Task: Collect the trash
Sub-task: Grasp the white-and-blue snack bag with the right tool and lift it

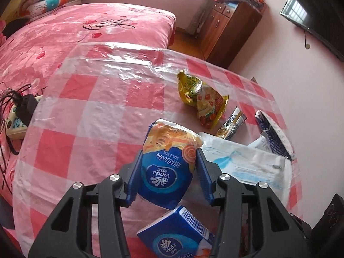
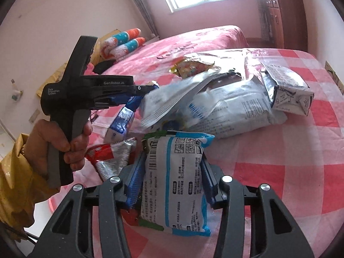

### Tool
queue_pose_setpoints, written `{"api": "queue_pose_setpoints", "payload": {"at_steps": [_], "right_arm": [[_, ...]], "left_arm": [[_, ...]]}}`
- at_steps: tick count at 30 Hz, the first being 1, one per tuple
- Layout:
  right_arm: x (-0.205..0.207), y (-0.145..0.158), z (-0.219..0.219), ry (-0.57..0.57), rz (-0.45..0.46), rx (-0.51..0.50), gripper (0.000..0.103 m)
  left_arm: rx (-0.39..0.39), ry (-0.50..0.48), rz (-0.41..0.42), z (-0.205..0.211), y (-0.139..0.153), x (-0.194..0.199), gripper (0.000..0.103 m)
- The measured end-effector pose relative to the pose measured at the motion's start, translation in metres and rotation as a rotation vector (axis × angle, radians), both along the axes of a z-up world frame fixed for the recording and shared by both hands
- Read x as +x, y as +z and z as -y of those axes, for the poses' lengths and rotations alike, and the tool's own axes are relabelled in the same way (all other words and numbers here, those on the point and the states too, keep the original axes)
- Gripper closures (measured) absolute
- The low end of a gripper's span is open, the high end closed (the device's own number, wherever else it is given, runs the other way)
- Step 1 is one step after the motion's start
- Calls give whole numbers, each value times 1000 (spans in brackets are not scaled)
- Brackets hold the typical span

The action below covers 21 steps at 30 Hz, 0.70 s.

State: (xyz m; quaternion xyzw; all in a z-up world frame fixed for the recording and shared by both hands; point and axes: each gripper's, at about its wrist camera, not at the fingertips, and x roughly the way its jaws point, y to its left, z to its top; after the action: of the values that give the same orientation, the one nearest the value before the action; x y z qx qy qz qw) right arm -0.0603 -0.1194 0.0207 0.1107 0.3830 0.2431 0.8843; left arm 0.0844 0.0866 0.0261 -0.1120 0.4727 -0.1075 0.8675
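My left gripper (image 1: pixel 168 157) is shut on a blue and orange Vinda tissue pack (image 1: pixel 167 163), lifted above the pink checked tablecloth (image 1: pixel 103 116). A second Vinda pack (image 1: pixel 178 234) lies under it. Further off lie yellow snack wrappers (image 1: pixel 202 99), a sachet (image 1: pixel 231 126) and a white bag with blue scribbles (image 1: pixel 243 163). My right gripper (image 2: pixel 172 159) is shut on a white and blue wipes pack (image 2: pixel 174 182). In the right wrist view a hand (image 2: pixel 62 142) holds the left gripper's black body (image 2: pixel 90 92) on the left. A red and silver wrapper (image 2: pixel 109 157) lies beside the wipes pack.
A pile of white bags (image 2: pixel 225 111) and a silver carton (image 2: pixel 288 92) lie on the table ahead of the right gripper. Behind stands a bed with a pink cover (image 1: pixel 64 32), with a power strip and charger (image 1: pixel 19 116) on it. A wooden cabinet (image 1: pixel 225 28) and a wall screen (image 1: pixel 316 15) are at the right.
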Motion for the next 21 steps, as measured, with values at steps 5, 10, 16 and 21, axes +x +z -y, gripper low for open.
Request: {"api": "queue_pose_setpoints", "payload": {"at_steps": [5,10,16,21], "right_arm": [[-7,6,5,18,42,44,55],[-14,11,12,13,68,77,56],[-18,13,18,-12,67,97,58],[-20,13,24,-26,75,124,58]], "left_arm": [[-8,23,27,-11,12,-13,54],[-27,44,54,-24,25,-29,54],[-43,44,65,-32,32,-51,54],[-67,45,79,-40,37,-70,54]]}}
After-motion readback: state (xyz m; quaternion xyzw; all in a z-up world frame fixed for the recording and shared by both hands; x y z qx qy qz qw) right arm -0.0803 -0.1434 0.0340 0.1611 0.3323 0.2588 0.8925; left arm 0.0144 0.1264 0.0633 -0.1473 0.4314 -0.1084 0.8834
